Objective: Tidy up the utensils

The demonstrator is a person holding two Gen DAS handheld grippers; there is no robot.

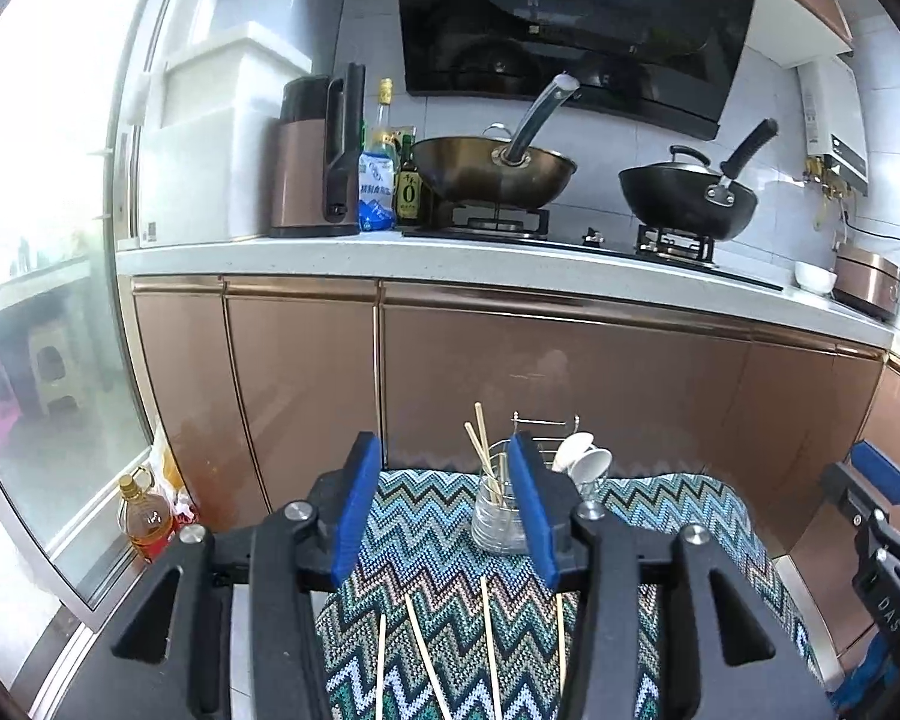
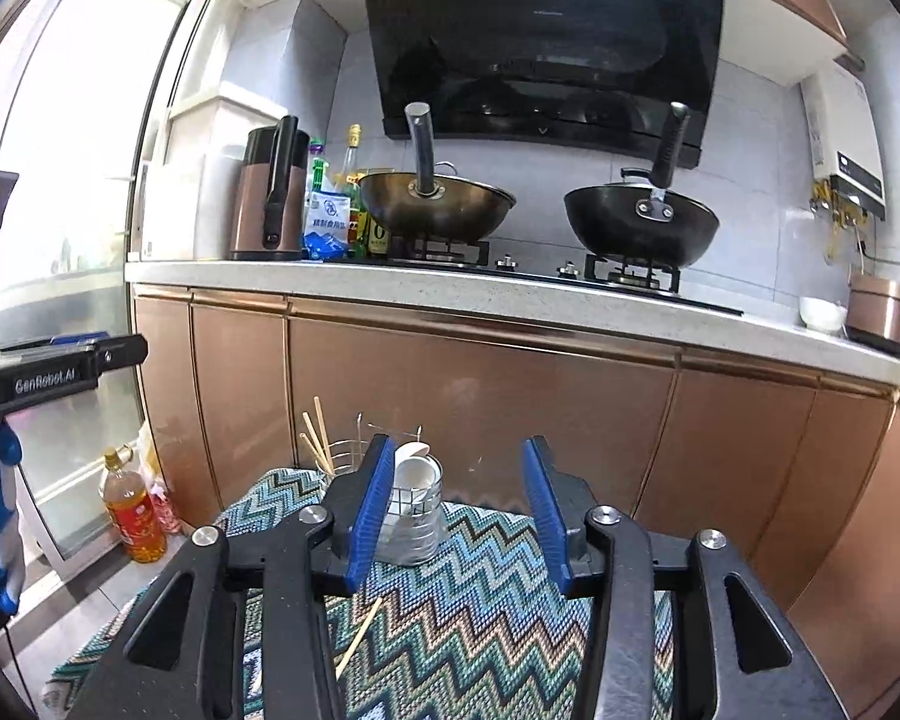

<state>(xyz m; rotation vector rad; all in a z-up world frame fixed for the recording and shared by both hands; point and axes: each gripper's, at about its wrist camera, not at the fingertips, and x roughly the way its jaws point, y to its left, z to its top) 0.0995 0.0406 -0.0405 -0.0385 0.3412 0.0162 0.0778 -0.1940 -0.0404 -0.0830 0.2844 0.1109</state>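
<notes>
On a zigzag-patterned cloth (image 1: pixel 426 540) stands a clear glass jar (image 1: pixel 498 516) with a few wooden chopsticks upright in it. Beside it is a wire holder (image 1: pixel 546 426) with white spoons (image 1: pixel 585 459). Several loose chopsticks (image 1: pixel 487 630) lie on the cloth below my left gripper (image 1: pixel 444 450), which is open and empty, short of the jar. My right gripper (image 2: pixel 459 450) is open too, with nothing between its pads. The spoon holder (image 2: pixel 417 516) stands beyond its left finger. One loose chopstick (image 2: pixel 360 636) lies under it. The jar (image 2: pixel 339 462) shows behind that finger.
Copper cabinet fronts (image 1: pixel 510 372) rise just behind the cloth. Above them a white counter (image 2: pixel 450 288) carries two woks (image 2: pixel 438 204) on a hob, a kettle and bottles. An oil bottle (image 1: pixel 147 516) stands on the floor at the left, by a glass door.
</notes>
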